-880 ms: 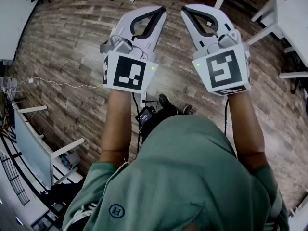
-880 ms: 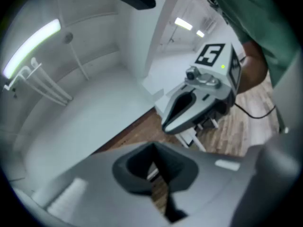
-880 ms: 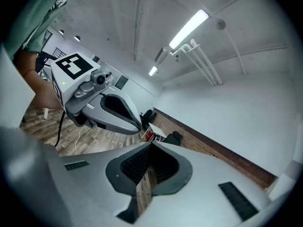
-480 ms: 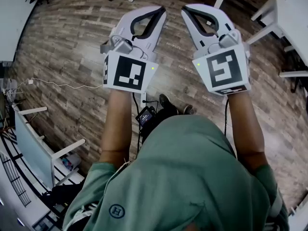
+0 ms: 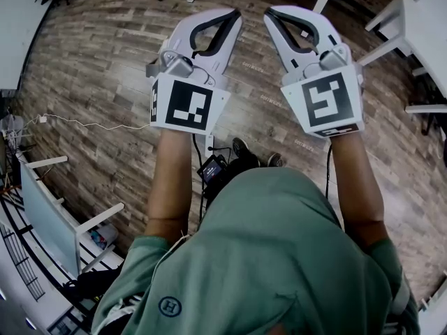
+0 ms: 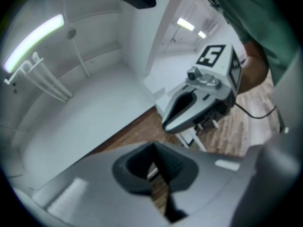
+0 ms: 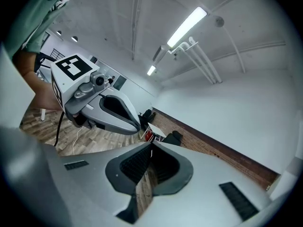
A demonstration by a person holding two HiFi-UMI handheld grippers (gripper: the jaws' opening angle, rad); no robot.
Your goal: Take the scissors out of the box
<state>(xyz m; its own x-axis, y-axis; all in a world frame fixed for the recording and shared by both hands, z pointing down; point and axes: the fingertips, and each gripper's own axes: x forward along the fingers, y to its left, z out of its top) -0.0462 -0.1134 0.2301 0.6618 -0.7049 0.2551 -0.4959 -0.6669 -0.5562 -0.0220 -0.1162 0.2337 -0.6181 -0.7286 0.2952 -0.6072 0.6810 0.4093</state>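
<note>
Wood-plank floor [image 5: 84,75] seen below; white tables [image 5: 422,19] placed at edges; white ceiling lit by strip light [image 7: 188,26].

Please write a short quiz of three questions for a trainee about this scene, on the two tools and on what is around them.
1. True or false: the left white plastic tool grips a pair of scissors.
2. In the head view, what is seen beneath both tools? A) brown wooden plank floor B) green carpet C) steel table
3. Fill in: the jaws of the right white plastic tool are ____.
Key: 1 false, it holds nothing; 2 A; 3 shut.
</note>
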